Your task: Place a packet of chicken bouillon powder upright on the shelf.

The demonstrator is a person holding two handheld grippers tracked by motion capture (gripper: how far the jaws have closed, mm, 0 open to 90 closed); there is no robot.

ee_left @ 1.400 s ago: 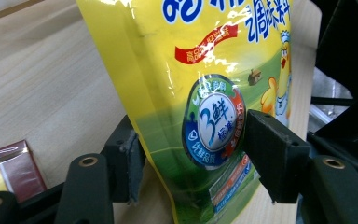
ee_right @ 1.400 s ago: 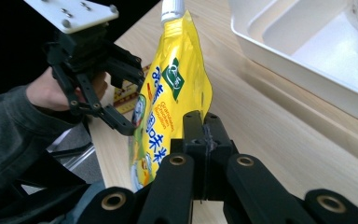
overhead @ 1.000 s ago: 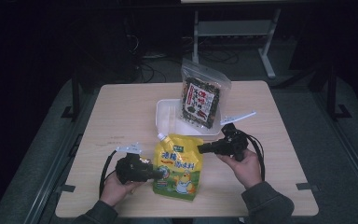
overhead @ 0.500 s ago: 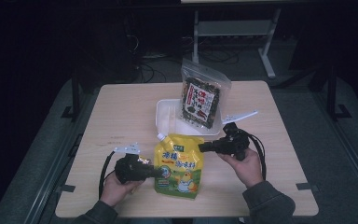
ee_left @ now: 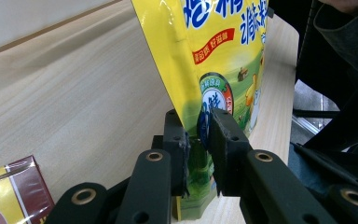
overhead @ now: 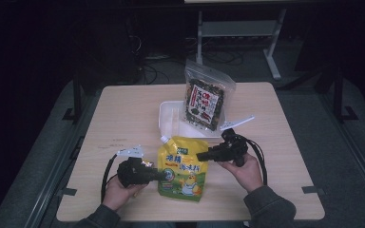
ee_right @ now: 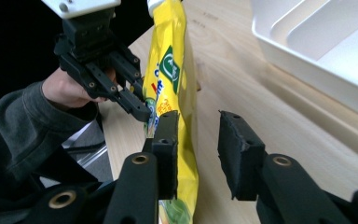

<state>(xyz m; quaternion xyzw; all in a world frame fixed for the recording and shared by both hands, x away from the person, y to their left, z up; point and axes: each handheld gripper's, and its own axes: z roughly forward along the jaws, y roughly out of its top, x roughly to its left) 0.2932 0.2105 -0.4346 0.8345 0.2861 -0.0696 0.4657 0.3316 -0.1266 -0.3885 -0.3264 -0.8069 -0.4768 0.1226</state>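
A yellow spouted pouch (overhead: 183,166) with green and white print stands upright near the table's front edge, between my two grippers. My left gripper (overhead: 164,175) is shut on its left side seam; in the left gripper view both pads (ee_left: 221,140) pinch the pouch (ee_left: 214,56) low down. My right gripper (overhead: 200,156) is at the pouch's upper right edge. Its jaws have just been opening: in the right gripper view the pouch (ee_right: 172,65) runs between them beside the left pad, while the right pad (ee_right: 235,149) stands clear. The right gripper (ee_right: 198,126) is open.
A white divided tray (overhead: 168,118) lies behind the pouch, with a dark printed snack bag (overhead: 204,102) standing against it. A small red and yellow packet (ee_left: 9,186) lies by my left gripper. The table (overhead: 123,109) has bare wood to the left and right.
The right gripper's jaws have parted off the pouch's right edge. The left gripper keeps its pinch, and the pouch stays upright in about the same place.
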